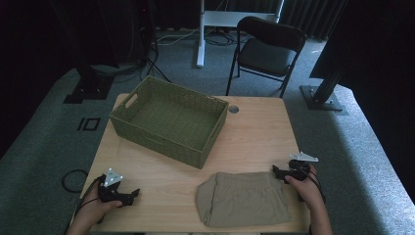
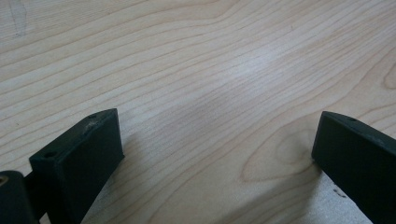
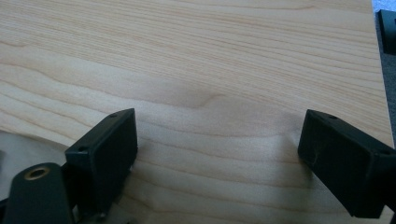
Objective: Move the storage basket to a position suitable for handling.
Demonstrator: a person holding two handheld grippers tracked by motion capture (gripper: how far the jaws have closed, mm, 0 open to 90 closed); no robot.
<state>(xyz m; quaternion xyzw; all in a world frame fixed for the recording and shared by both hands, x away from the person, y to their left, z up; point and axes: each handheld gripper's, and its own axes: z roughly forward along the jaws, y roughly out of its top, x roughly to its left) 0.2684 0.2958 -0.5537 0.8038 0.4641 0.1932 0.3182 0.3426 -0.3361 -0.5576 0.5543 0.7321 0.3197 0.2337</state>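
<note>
Nothing started yet. Folded khaki shorts (image 1: 242, 198) lie at near edge of table (image 1: 254, 134), right of centre, untouched. Green woven basket (image 1: 169, 120) sits far left, nothing in it. My left gripper (image 1: 128, 195) rests near left, jaws wide, nothing between. My right gripper (image 1: 280, 172) just beside shorts' right corner, jaws wide, holding nothing. Likely left to do: grab shorts, move them to basket. Pale wood tabletop; grey carpet, black folding chair (image 1: 266, 49) beyond, dark curtains.

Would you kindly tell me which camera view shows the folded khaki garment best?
The high view: the folded khaki garment lies whole on the table, below the green basket. The right gripper view catches a pale edge of it at bottom left; the left gripper view shows bare wood.
</note>
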